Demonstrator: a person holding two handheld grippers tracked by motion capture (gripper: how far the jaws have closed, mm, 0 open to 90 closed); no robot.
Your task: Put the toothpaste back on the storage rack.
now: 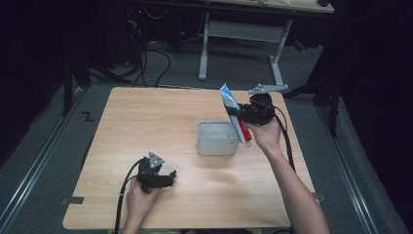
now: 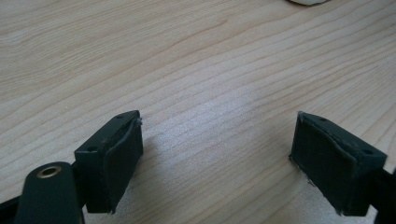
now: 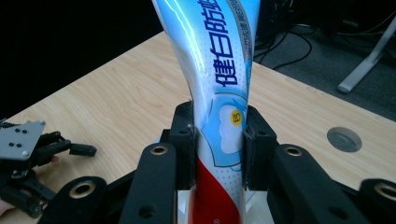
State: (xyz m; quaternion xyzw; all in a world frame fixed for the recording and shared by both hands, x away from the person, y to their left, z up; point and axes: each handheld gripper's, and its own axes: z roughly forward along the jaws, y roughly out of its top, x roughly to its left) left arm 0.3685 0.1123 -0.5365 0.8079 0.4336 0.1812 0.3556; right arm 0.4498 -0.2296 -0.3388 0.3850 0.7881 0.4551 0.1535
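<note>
Toothpaste tube held over a grey box, left gripper idle

Wood-grain table (image 1: 146, 126) fills the middle of the high view, its left half bare from the upper left corner down to the near edge, leaving wide open room there. Grey floor with dark cables lies beyond its far edge.

Lower left of centre in that view, the left gripper (image 1: 163, 179) sits low on the tabletop, held by a hand (image 1: 140, 197) that comes in from the bottom edge, its cable trailing back toward the near edge. Its own view shows the two black jaws standing far apart with nothing but bare wood between them.

At centre stands a small grey box (image 1: 217, 139), open at the top, with clear table all round it and well apart from the left gripper.

Just right of the box, the right gripper (image 1: 243, 117) is raised off the table, the forearm reaching up from the lower right and the hand (image 1: 265, 134) wrapped round its body. Its jaws are clamped on a toothpaste tube (image 1: 234, 117), which tilts with its flat end up and left and its lower end at the box's right rim. In the right gripper view the tube (image 3: 219, 93) is blue and white with a red band low down, printed with large blue Chinese characters and a small yellow round sticker.
</note>
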